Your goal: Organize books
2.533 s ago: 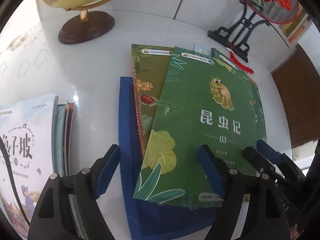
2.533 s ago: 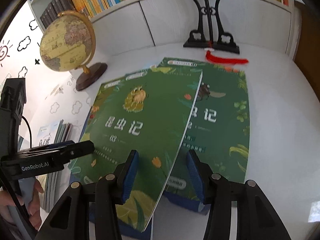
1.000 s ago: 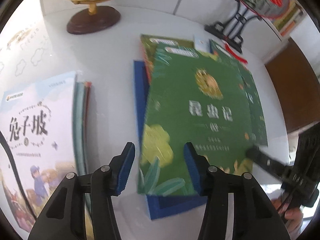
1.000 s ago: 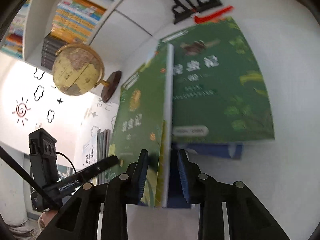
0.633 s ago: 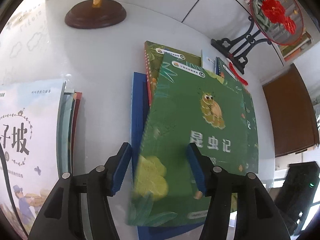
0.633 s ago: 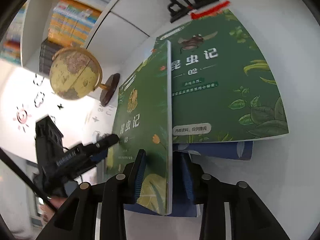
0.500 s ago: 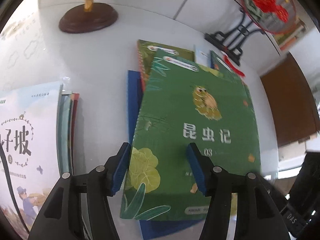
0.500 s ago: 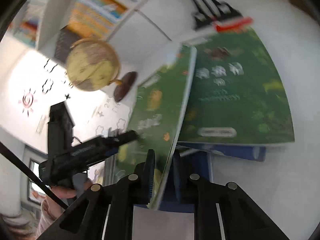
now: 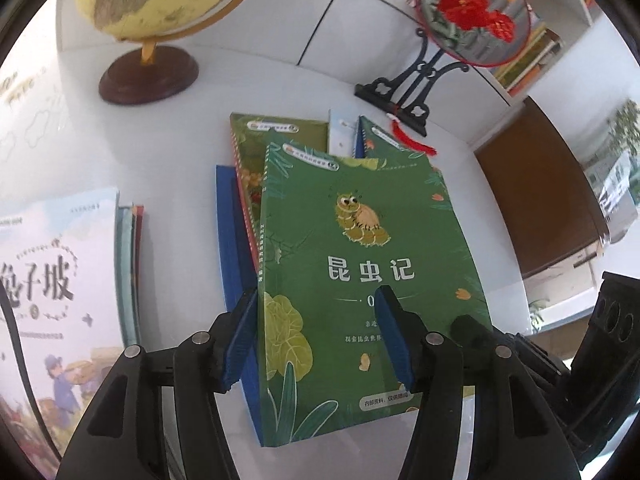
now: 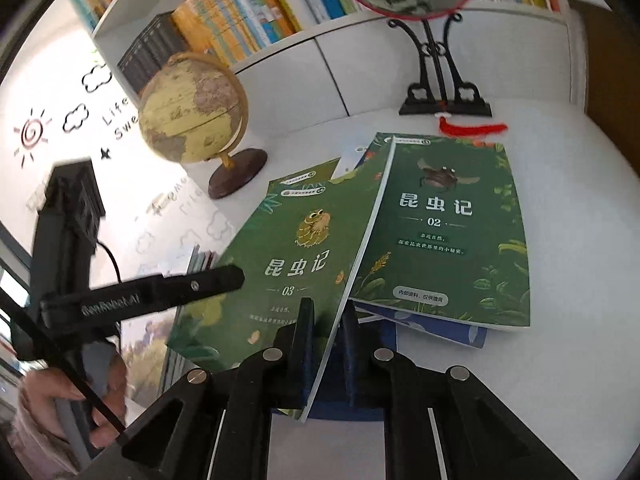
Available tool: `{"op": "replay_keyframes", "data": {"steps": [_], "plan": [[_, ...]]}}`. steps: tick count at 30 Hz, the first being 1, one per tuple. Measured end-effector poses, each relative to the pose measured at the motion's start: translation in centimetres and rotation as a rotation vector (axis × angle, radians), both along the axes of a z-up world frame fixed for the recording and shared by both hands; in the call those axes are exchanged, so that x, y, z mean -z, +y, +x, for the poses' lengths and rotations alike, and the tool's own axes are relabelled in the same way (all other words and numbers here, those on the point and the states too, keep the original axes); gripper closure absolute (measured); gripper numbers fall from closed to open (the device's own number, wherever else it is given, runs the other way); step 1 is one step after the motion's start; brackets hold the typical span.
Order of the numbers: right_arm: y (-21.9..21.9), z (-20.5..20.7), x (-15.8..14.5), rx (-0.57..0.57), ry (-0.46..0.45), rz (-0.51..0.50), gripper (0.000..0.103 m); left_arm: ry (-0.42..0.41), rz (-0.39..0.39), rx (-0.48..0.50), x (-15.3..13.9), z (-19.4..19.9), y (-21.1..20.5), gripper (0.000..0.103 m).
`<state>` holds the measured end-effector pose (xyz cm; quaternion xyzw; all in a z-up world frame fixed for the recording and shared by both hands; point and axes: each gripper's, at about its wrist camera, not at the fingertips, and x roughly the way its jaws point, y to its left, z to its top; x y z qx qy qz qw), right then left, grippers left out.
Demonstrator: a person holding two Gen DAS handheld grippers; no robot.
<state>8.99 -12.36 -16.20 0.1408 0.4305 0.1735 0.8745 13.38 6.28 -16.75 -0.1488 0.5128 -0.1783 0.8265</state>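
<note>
Since a second ago your right tongs (image 10: 326, 344) have clamped and tilted up the green 03 book (image 10: 296, 264), while your left tongs (image 9: 316, 344) gape half-wide straddling its spine edge, gripping nothing, ready to take it.

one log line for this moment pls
right gripper: shut on green number 03 paperback book, edge lifted | left gripper: open, straddling it | green number 02 book: flat

Green book "03" (image 10: 304, 248), tilted up (edge pinched) over scattered green books (image 10: 448, 224)
</note>
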Motion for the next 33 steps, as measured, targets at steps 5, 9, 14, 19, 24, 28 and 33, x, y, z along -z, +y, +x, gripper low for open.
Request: {"op": "replay_keyframes", "data": {"steps": [5, 9, 14, 19, 24, 28, 33], "plan": [[0.4, -0.8, -1.0, 0.003, -0.02, 0.005, 0.091, -0.004, -0.013, 0.002, -0.8, -0.2, 0.6, 0.048], [1.0, -1.4, -1.5, 0.013, -0.027, 0.011, 0.091, -0.026, 0.002, 0.018, -1.4, -0.9, 1.1, 0.048], [1.8, -2.1, -2.5, 0.016, -0.044, 0.008, 0.091, -0.049, -0.004, 0.019, -2.3, -1.4, 2.0, 0.048], [3.1, -2.4, -3.8, 0.011, -0.07, -0.002, 0.091, -0.071, -0.001, 0.005, -3.3, -2.1, 3.4, 0.048], [5.1, -2.5, -4.8, -0.014, -0.094, 0.003, 0.09, -0.086, -0.006, -0.049, -4.2, -3.0, 6.0, 0.048], [7.3, -2.4, -5.5, -0.054, -0.105, 0.007, 0.091, -0.092, 0.002, -0.087, -4.4, -3.6, 8.4, 0.048], [10.5, -2.3, -5.9, -0.118, -0.118, 0.006, 0.091, -0.09, 0.017, -0.148, -4.5, -4.8, 11.6, 0.048]]}}
